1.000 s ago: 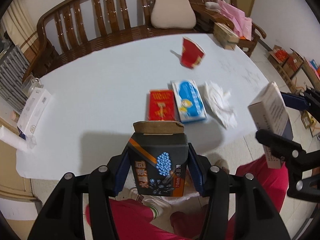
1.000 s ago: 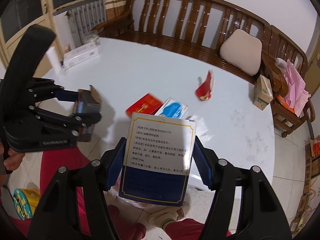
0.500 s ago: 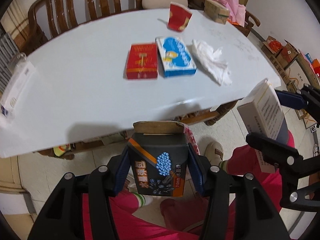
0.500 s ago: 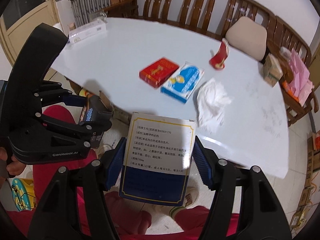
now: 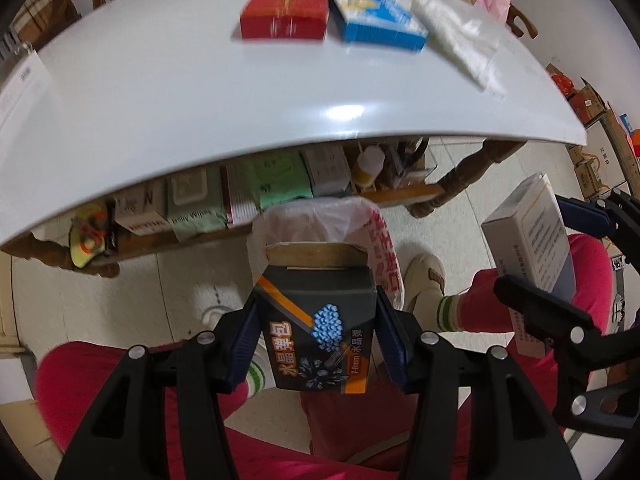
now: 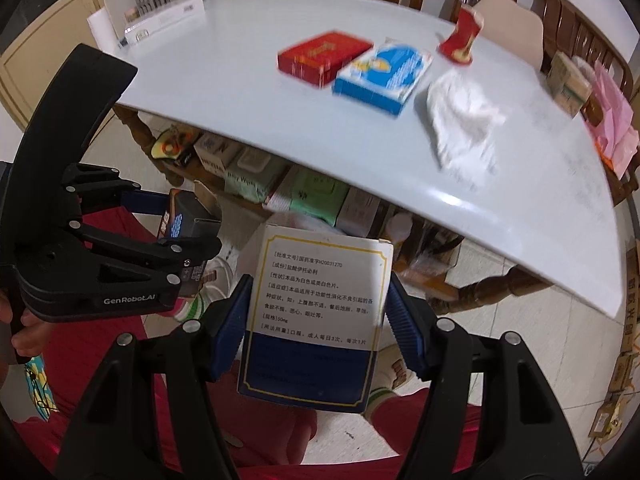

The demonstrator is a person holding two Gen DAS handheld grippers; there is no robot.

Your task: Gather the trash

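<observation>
The left claw (image 5: 316, 332) is clamped on a dark box (image 5: 318, 340) with an orange stripe, held below the near edge of the tabletop (image 5: 168, 92) and just in front of a bin lined with a plastic bag (image 5: 320, 220) on the floor. The right claw (image 6: 316, 320) is clamped on a white-and-blue medicine box (image 6: 316, 320), also off the tabletop — beside the left one. On the tabletop lie 4 more pieces: a red box (image 6: 322, 56) touching a blue box (image 6: 382, 74), a crumpled tissue (image 6: 460, 124) near the right edge, and a red paper cup (image 6: 460, 38) behind them.
</observation>
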